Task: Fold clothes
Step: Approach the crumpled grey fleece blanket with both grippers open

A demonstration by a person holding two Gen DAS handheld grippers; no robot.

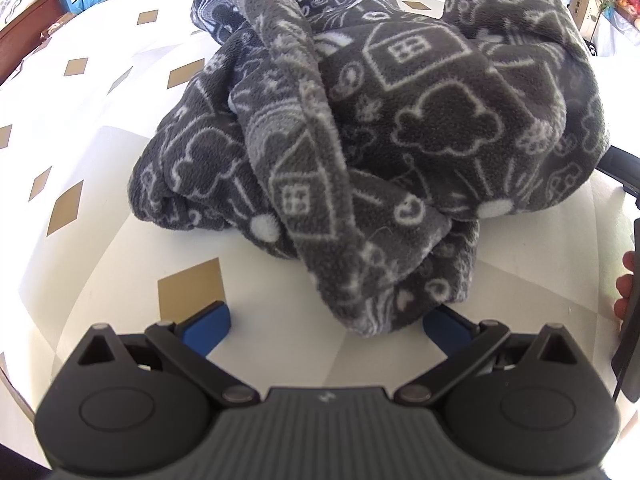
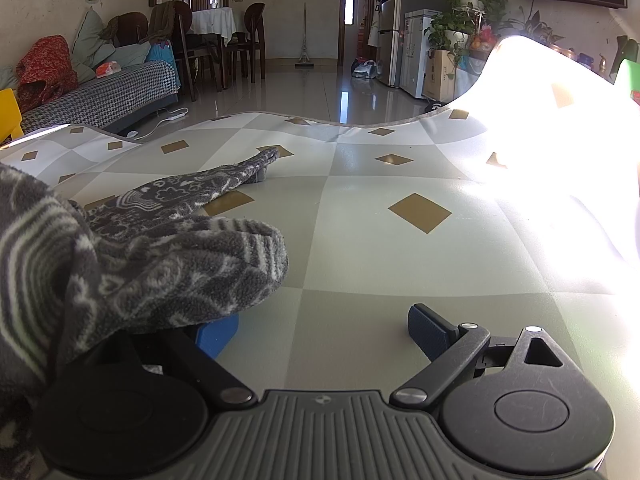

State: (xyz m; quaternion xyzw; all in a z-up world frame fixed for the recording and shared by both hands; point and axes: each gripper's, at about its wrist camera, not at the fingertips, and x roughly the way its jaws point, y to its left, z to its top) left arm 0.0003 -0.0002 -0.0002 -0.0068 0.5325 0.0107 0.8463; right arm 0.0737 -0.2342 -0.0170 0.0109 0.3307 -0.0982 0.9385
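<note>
Blown-out sun glare, fisheye-bent edges

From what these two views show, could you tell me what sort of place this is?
Most likely a home's open living and dining room. The right wrist view shows a sofa, a dining table with chairs and a refrigerator. The grey fleece garment lies crumpled on a chequered mat, seemingly on the floor.

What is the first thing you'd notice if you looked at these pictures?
The big crumpled grey fleece garment with white houses and clouds heaped in the middle of the checked mat with gold diamonds. Just in front of it, the open left gripper with blue pads. In the right view, a fleece flap drapes over the open right gripper's left finger, and sun glare whitens the mat's right side.
</note>
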